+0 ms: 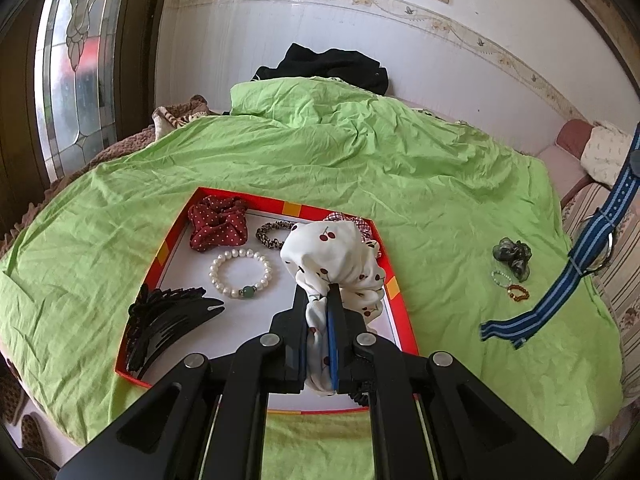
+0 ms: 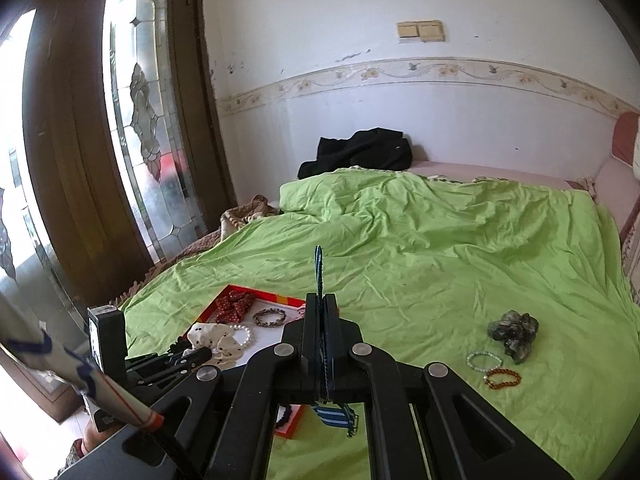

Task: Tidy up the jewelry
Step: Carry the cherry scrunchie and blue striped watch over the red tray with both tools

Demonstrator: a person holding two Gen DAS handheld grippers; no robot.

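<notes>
We see a lime-green bedsheet [image 1: 400, 168] under a red tray [image 1: 400, 312] with orange squares on its rim and a white floor. In it lie a dark-red scrunchie [image 1: 216, 222] with white dots, a white pearl bracelet [image 1: 240, 274] with one green bead, and a black hair claw [image 1: 168, 316]. The white scrunchie [image 1: 340, 256] bears red cherries. The strap [image 1: 576, 268] is navy with light-blue stripes.

Black tongs [image 1: 320, 300], blue-lined pads, silver pivot screws.
</notes>
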